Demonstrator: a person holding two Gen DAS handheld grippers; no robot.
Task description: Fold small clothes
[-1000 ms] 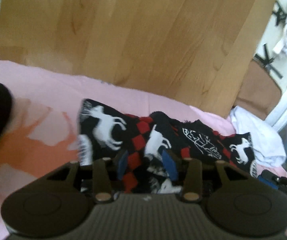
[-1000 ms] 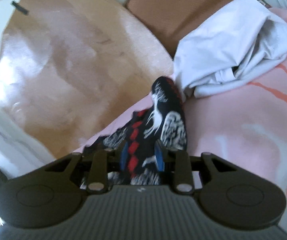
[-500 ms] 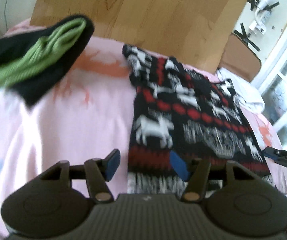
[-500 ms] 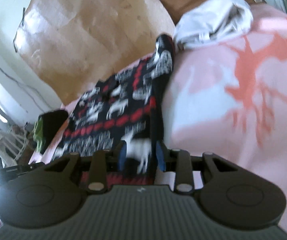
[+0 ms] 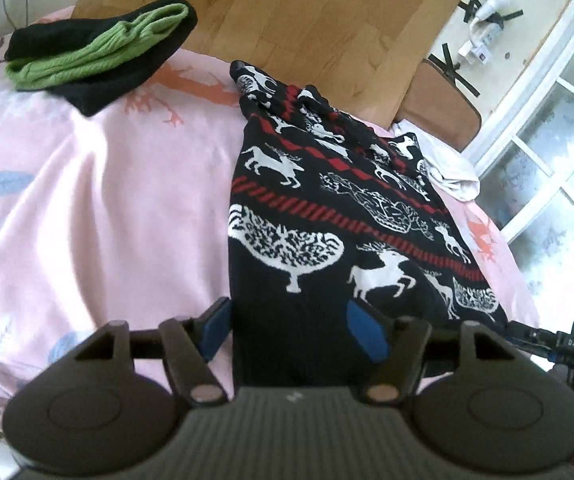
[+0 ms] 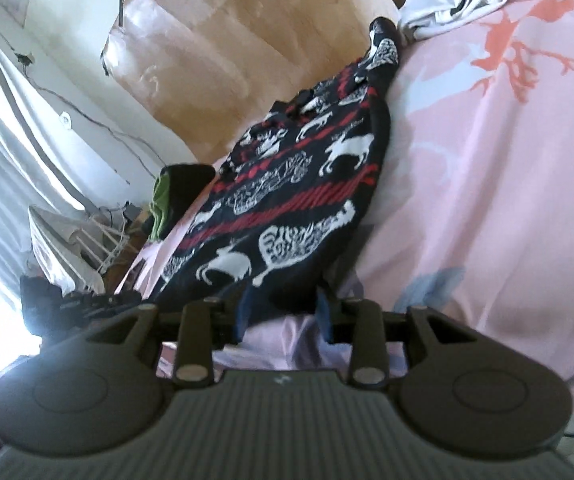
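Near hem of reindeer sweater (image 5: 327,240) hidden behind left gripper (image 5: 291,330) body; right view blurred, grip contact there unclear.

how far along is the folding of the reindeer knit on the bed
Done: the reindeer knit lies spread along the pink sheet, and a green and black garment sits folded at the far corner. In hand: the right gripper has the near hem between its pads; the left gripper is opening with the hem between its jaws. Left: the knit shows no fold yet, and a white garment lies crumpled.
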